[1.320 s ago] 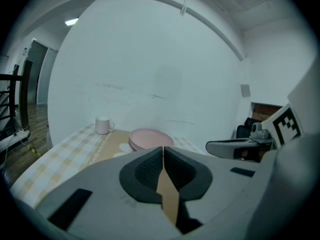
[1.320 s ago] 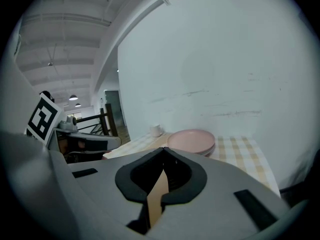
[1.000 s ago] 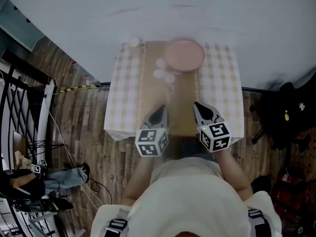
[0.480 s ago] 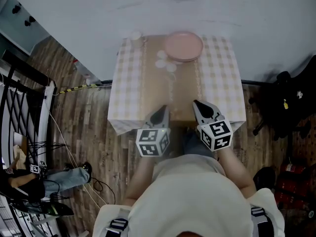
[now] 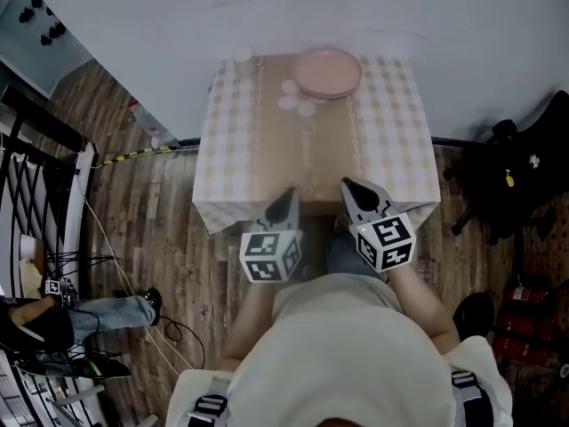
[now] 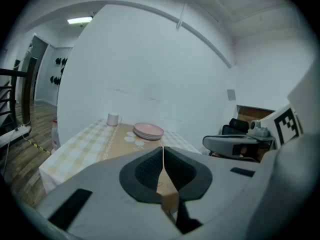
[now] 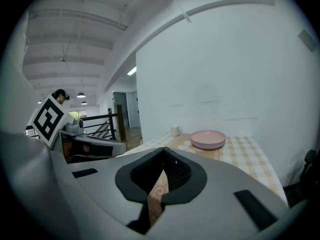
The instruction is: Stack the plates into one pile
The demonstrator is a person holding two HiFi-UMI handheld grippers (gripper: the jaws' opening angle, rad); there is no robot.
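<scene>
Dim, cool, even indoor light. A white ceiling strip lamp (image 6: 80,20) glows upper left in the left gripper view. Both gripper views bulge fisheye-style with black corners. The pile of pale pink round plates (image 5: 328,72) casts only a faint shadow.

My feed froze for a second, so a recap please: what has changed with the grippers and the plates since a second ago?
The left gripper and right gripper drew back a little toward the near edge of the table. Nothing was taken hold of or let go. Both stay shut and empty. The plates remain in one pile at the far end, with the mug where it was.
</scene>
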